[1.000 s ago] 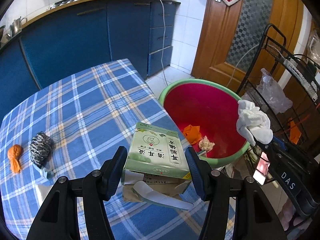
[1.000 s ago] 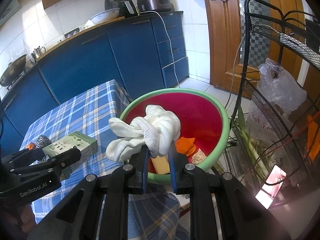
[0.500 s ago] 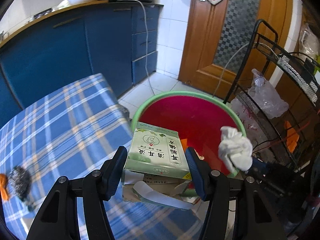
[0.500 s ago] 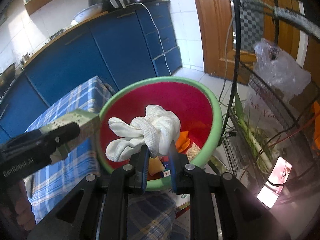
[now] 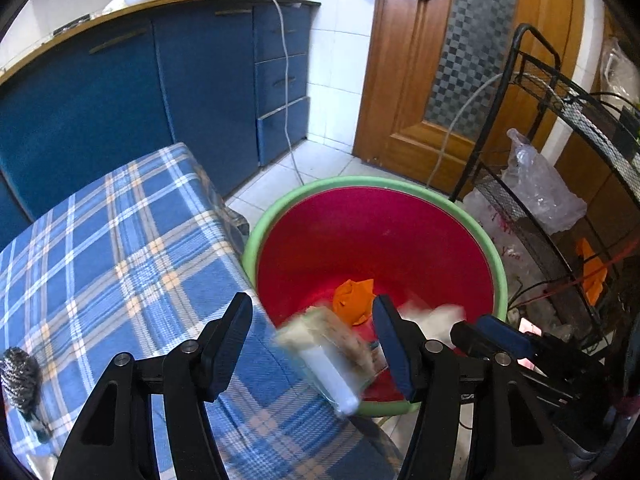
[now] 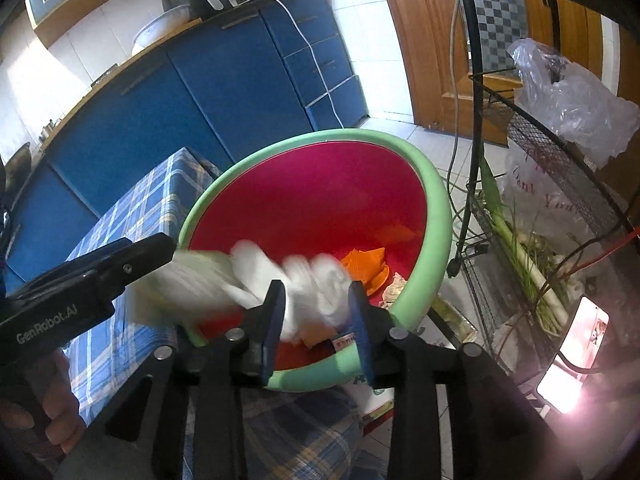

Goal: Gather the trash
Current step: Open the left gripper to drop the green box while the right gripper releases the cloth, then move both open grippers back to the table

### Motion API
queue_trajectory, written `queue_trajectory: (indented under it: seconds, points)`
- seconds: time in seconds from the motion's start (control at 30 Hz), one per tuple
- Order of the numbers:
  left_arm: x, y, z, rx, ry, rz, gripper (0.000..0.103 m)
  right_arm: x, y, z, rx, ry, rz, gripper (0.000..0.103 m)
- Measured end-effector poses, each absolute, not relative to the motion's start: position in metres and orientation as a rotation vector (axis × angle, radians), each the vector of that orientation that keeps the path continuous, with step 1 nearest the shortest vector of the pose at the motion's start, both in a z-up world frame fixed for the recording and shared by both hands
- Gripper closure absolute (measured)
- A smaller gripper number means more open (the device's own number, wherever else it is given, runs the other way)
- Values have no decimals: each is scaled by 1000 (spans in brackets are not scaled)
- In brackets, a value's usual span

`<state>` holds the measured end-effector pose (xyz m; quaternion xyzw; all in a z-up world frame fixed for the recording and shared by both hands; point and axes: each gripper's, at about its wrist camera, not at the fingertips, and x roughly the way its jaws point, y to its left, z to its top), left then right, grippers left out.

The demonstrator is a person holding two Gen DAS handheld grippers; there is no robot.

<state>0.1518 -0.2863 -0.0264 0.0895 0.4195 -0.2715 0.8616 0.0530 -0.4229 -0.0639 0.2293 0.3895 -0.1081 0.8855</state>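
The left gripper (image 5: 312, 344) stands wide over the near rim of the red basin (image 5: 496, 264), its jaws just parted further; the green box (image 5: 328, 356), blurred and tilted, hangs loose between them at 6 o'clock of the basin, clear of both pads. The right gripper (image 6: 316, 316) has also just spread to a narrow gap, and the white cloth (image 6: 316, 292), blurred, sits between its fingers above the basin's near edge, not pinched. An orange scrap (image 5: 354, 298) lies inside the basin. At 9 o'clock, a steel scrubber (image 5: 20, 376) rests on the checked tablecloth (image 5: 120, 248)
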Motion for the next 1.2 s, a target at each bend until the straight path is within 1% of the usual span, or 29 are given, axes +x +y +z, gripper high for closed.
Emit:
queue_trajectory:
  seconds: [0.03,0.57,0.8,1.2]
  points:
    - [152,-285,-25,183,878,-567,39,52,-422,-63,478,803,-226,61]
    - [128,-245,12,152,816,-528,39,29,-397,-25,457,733,-195,60]
    - [113,-209,32,131,780,-490,39,22,-368,-4,434,708,-155,60]
    - [108,-125,51,80,747,-353,39,27,-320,11,401,707,-83,60]
